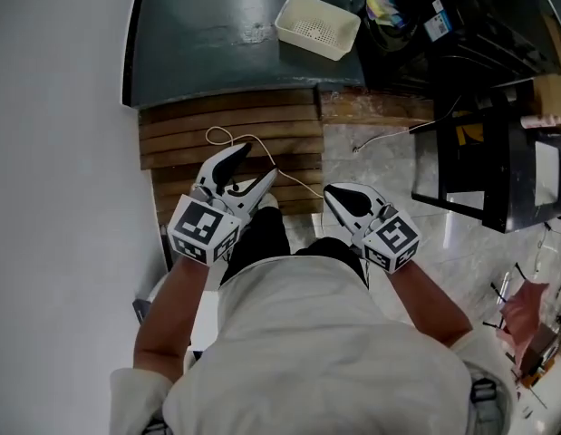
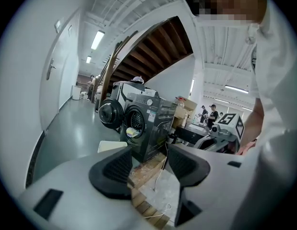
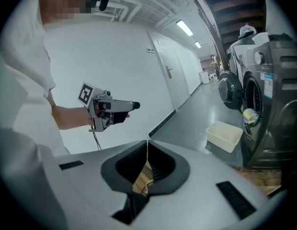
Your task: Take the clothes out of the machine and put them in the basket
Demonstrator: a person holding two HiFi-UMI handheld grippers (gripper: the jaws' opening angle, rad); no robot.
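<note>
- Left gripper view shows the clothes (image 2: 132, 132) as a pale, yellowish bundle inside the drum of the dark front-loading machine (image 2: 150, 123). They lie behind its open round door (image 2: 111, 114), far ahead and well apart from both of your grippers.
- Expect soft, light, limp fabric that sags and trails once lifted. The pieces may be tangled, so one pinch could drag others along.
- Take a thick fold at the top of the heap, near the drum's mouth. A thin edge would likely slip from the pads.
- Your basket (image 1: 317, 25) is white and open-topped, and looks empty. It stands upright on the floor just beside the machine, on its left, so the carry from the drum should be short.
- Your left gripper (image 1: 253, 169) has its jaws partway apart with nothing between them, ready to close on a fold.
- Your right gripper (image 1: 333, 193) has its jaw tips together and holds nothing. Open it before you reach in.
- Near you lies a patch of wooden slats (image 1: 180, 143) with a thin pale cable (image 1: 227, 138) looping across it. Pale stone tile (image 1: 380, 161) is to its right, and it could be slick.
- Farther out the dark green floor (image 1: 207, 43) is smooth and glossy, and it carries the basket.
- A white wall (image 1: 53, 152) runs along your left, and a black stand (image 1: 498, 170) crowds the right. The room beyond is a long hall, where other people (image 2: 213, 114) stand in the far distance.
</note>
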